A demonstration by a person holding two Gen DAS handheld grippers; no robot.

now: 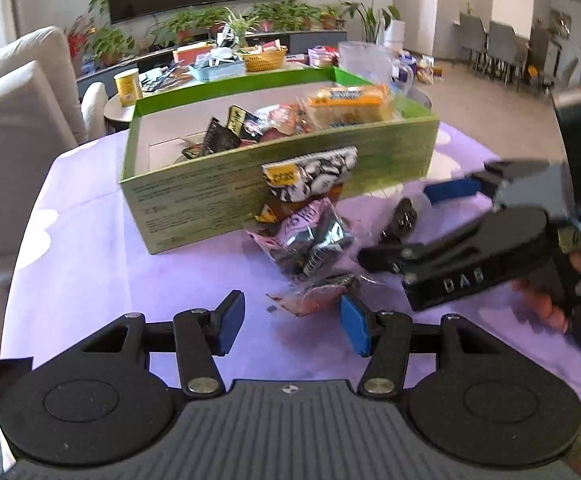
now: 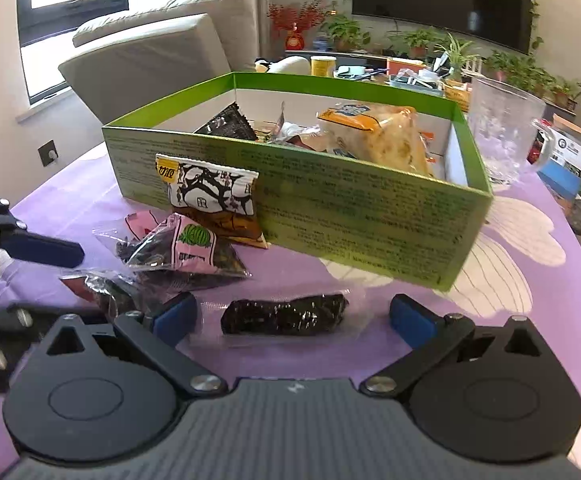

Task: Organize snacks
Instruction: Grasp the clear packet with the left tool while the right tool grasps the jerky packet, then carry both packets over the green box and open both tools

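A green cardboard box stands on the purple tablecloth with several snack packets and a bread pack inside. A black-and-white packet leans on its front wall, above a pink seed packet. My right gripper is open, and a dark snack in clear wrap lies on the cloth between its pads, untouched. My left gripper is open over bare cloth, its right pad beside a reddish packet.
A clear glass mug stands right of the box. A white sofa is behind the table on the left. Beyond lie a cluttered low table with a yellow can, plants and a dark screen. A person's hand holds the right gripper.
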